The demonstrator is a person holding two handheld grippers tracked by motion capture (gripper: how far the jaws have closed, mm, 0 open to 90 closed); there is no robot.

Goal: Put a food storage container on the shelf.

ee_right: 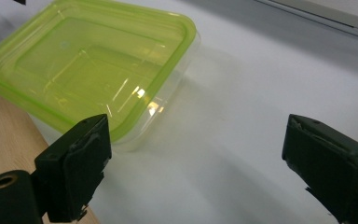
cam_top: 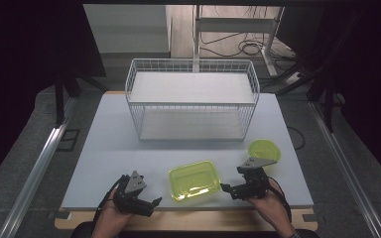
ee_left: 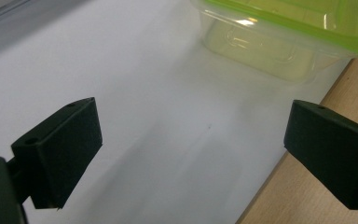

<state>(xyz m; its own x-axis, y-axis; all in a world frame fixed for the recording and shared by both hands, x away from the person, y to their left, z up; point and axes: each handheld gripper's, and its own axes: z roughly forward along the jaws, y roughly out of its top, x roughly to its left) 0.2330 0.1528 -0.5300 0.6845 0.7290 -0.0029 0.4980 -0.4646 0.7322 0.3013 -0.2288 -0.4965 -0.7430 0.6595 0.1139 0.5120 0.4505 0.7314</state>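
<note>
At the near edge of the white table (cam_top: 109,148), the left gripper (cam_top: 155,202) and the right gripper (cam_top: 224,187) flanked a rectangular container with a green lid (cam_top: 194,179), each pointing inward toward it. The jaws of both grippers stood wide apart with nothing between them; neither touched the container. In the left gripper view, the container (ee_left: 279,42) lay ahead of the open jaws, apart from them, beside the wooden edge strip (ee_left: 317,196) of the table. In the right gripper view, it (ee_right: 93,70) sat ahead and to the left of the jaws, its lid on. Farther back and to the right, a small round green-lidded container (cam_top: 264,149) rested on the table behind the right gripper. Beyond these, a white wire basket rack (cam_top: 192,99) stood at the far middle of the table.
</note>
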